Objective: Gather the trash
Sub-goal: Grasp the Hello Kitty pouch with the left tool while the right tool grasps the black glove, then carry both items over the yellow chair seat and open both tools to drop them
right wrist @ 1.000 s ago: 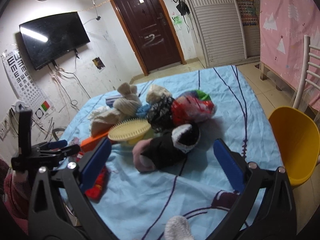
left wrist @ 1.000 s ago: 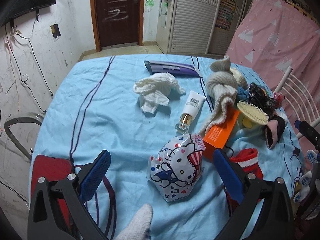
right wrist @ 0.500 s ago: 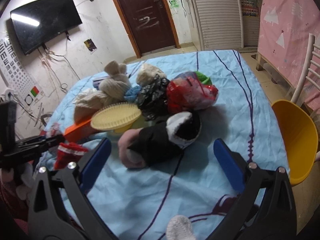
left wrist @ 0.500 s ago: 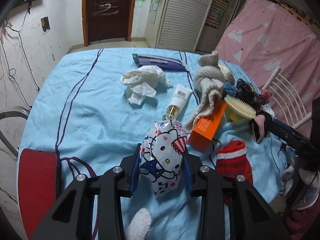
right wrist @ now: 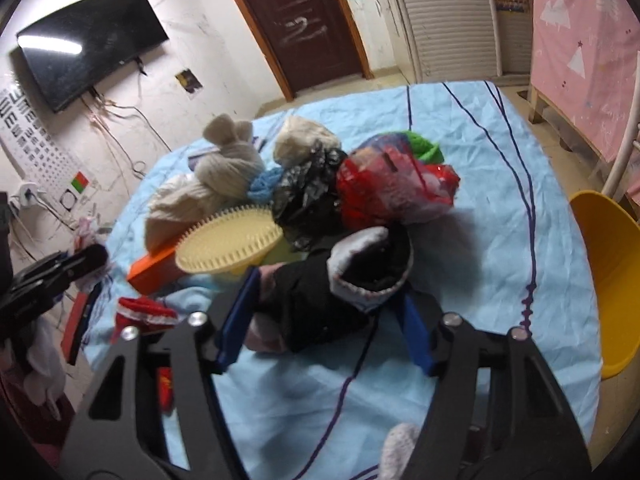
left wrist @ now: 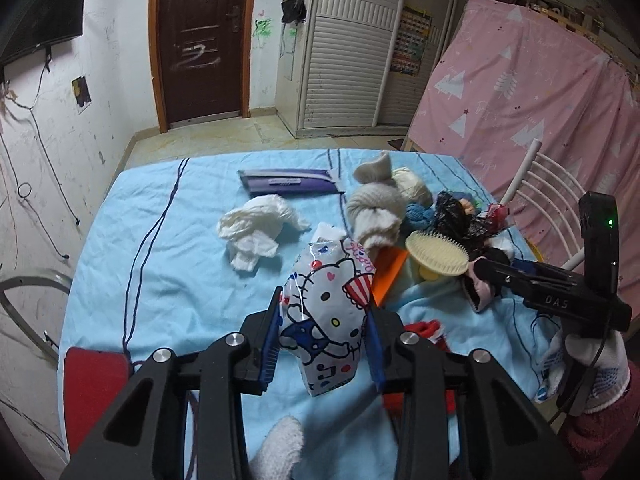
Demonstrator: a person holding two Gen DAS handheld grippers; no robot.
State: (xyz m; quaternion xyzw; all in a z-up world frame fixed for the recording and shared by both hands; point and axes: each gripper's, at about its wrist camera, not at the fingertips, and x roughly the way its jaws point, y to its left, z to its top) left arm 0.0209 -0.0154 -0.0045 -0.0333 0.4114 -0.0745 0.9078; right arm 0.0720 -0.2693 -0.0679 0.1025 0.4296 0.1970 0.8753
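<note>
Blue-sheeted table (left wrist: 168, 280), brown door (left wrist: 198, 36), left gripper (left wrist: 323, 336) clamping cartoon wrapper (left wrist: 328, 312), right gripper (right wrist: 326, 316) closed around black sock (right wrist: 320, 300).

lived-in home room: wall tv (right wrist: 86, 62), brown door (left wrist: 198, 40), slatted wardrobe (left wrist: 344, 64), cluttered blue-clothed table (left wrist: 168, 280).

dim indoor light | TV (right wrist: 90, 44) glare | fisheye edges | right view perhaps blurred

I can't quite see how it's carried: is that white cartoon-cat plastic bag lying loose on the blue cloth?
No, the white cartoon-cat plastic bag is pinched between the blue pads of the left tongs, lifted off the blue cloth.
</note>
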